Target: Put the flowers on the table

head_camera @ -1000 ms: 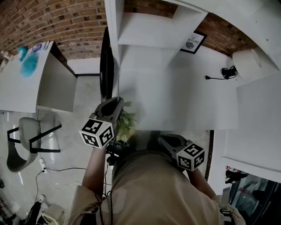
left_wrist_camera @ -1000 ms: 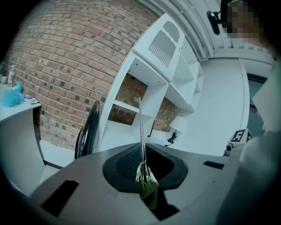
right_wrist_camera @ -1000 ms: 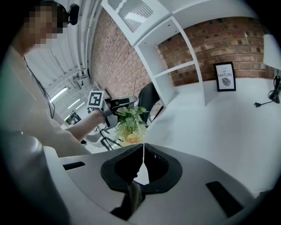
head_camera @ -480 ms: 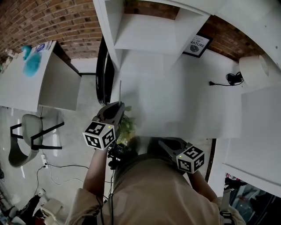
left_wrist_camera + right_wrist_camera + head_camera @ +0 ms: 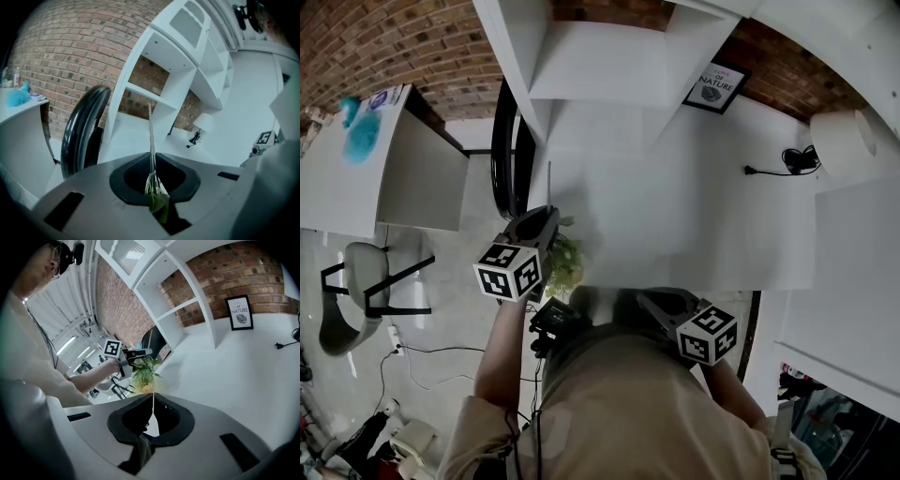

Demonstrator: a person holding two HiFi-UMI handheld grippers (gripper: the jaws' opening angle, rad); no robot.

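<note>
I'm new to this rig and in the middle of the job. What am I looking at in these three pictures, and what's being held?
There is no robot: a person holds a two-fingered gripper in each hand. The head view looks down from their head; the other two look along each gripper's fingers. The left gripper is closed on the stem of the flowers, whose leafy end hangs by the edge of the white table. The right gripper is closed and empty. On the table are a framed picture and a black cable.

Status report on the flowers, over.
Left gripper shut on flowers, by near left corner of table. Right gripper shut, empty. Cable, framed print far back.
</note>
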